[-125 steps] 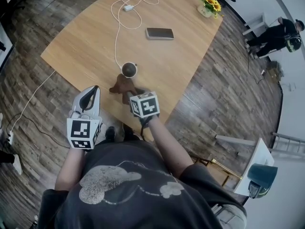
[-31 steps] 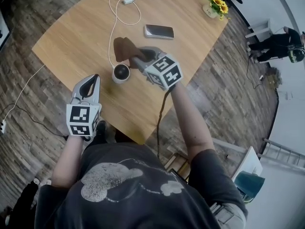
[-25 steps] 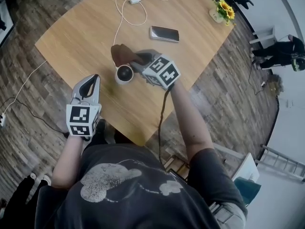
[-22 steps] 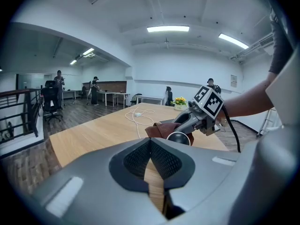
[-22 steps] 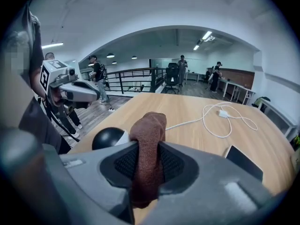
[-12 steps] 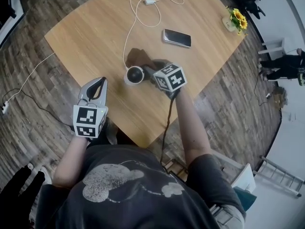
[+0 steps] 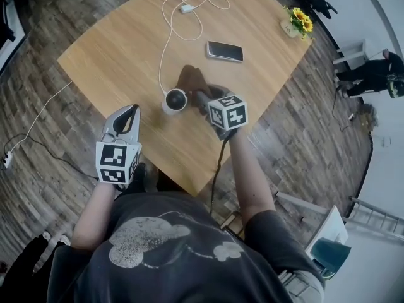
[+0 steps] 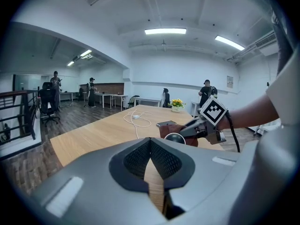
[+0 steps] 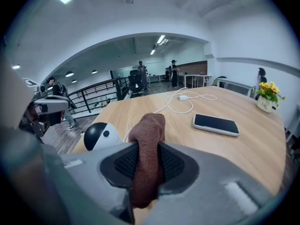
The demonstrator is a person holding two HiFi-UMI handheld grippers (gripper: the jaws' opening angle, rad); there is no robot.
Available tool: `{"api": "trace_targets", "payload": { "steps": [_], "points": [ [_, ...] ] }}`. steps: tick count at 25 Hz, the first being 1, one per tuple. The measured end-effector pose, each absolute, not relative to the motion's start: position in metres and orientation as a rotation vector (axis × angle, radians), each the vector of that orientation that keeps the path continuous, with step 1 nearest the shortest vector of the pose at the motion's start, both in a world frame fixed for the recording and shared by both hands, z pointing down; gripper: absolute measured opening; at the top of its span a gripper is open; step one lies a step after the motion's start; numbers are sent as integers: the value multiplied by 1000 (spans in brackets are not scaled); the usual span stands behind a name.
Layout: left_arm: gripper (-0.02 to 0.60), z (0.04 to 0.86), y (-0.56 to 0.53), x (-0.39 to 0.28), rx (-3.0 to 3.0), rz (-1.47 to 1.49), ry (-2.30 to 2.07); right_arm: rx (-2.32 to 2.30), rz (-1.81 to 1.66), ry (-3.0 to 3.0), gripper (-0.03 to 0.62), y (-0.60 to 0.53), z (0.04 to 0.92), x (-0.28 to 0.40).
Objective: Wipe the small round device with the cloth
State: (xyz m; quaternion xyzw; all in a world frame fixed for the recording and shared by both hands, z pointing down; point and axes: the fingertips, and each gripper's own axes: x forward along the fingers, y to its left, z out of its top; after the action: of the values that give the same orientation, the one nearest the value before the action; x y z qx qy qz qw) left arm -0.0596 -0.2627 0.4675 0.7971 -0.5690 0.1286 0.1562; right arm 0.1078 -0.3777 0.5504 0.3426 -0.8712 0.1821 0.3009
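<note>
Since a second ago my right gripper (image 7: 199, 97) has dropped low beside the small round device (image 7: 175, 100). Its jaws are clamped on the brown cloth (image 7: 189, 79), just right of the device. A small pot (image 7: 291, 28) at the table (image 7: 113, 55) corner holds yellow flowers. My left gripper (image 7: 128, 113) is closed on nothing, nearer me

The T-shirt (image 7: 170, 248) is dark grey, pale-printed. The left gripper (image 7: 129, 110) and right gripper (image 7: 199, 96) are grey, with black-and-white marker cubes (image 7: 117, 163).

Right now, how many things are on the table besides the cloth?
4: the round device near the front, the phone behind it, the white cable at the back, the flowers on the far corner.
</note>
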Motion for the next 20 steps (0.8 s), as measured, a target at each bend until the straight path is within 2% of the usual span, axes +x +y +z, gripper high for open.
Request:
{"api": "trace_targets", "payload": {
  "steps": [7,20],
  "points": [
    [18,451,-247,-67,2371,320,-1569,1183,507,-2301,83,-351,523,120],
    [18,462,-218,-57,2551,318,-1275,1465,589,-2280,83,-227,488,111]
  ]
}}
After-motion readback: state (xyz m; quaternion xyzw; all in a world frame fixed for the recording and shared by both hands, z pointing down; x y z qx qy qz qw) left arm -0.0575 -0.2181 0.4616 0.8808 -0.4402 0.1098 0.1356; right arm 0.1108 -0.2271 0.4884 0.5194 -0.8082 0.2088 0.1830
